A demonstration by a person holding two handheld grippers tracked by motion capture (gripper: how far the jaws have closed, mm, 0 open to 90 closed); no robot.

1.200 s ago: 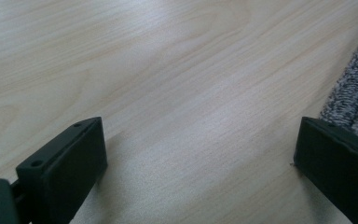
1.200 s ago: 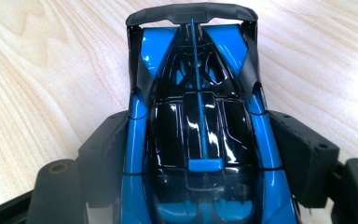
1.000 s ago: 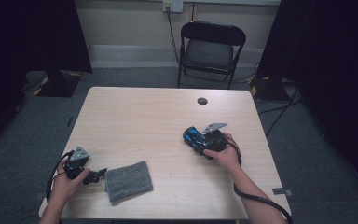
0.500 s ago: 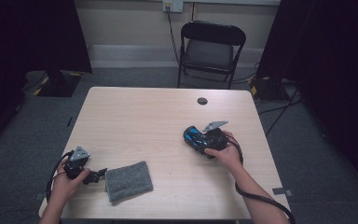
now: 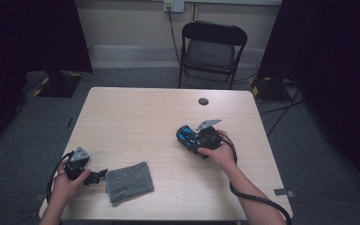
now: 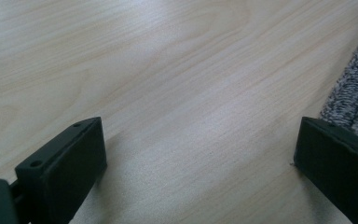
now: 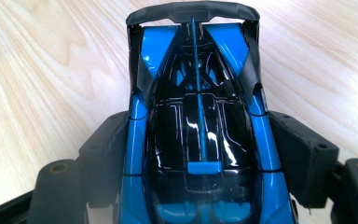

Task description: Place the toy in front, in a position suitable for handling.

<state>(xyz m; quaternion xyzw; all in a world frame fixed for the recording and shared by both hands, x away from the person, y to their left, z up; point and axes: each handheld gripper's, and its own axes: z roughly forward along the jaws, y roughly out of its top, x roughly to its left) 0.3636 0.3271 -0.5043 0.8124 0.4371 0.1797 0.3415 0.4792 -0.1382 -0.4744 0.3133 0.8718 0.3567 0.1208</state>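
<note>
A blue and black toy car point(image 7: 196, 126) sits clamped between the two black jaws of my right gripper point(image 7: 196, 154), its rear wing pointing away from the camera. In the high view that gripper point(image 5: 187, 137) holds the toy car point(image 5: 185, 135) over the right middle of the table. My left gripper point(image 5: 101, 175) rests near the front left edge, pointing right at a folded grey cloth point(image 5: 129, 181). In the left gripper view the jaws stand wide apart around bare wood, and the grey cloth point(image 6: 356, 100) lies just beyond the right jaw.
The light wooden table point(image 5: 136, 117) has a small dark round disc point(image 5: 203, 101) near its far edge. A black folding chair point(image 5: 211, 49) stands behind the table. Cables trail on the floor at the right point(image 5: 281, 108).
My right gripper has shifted slightly with the toy car in it. The left gripper and the cloth have stayed where they were.
</note>
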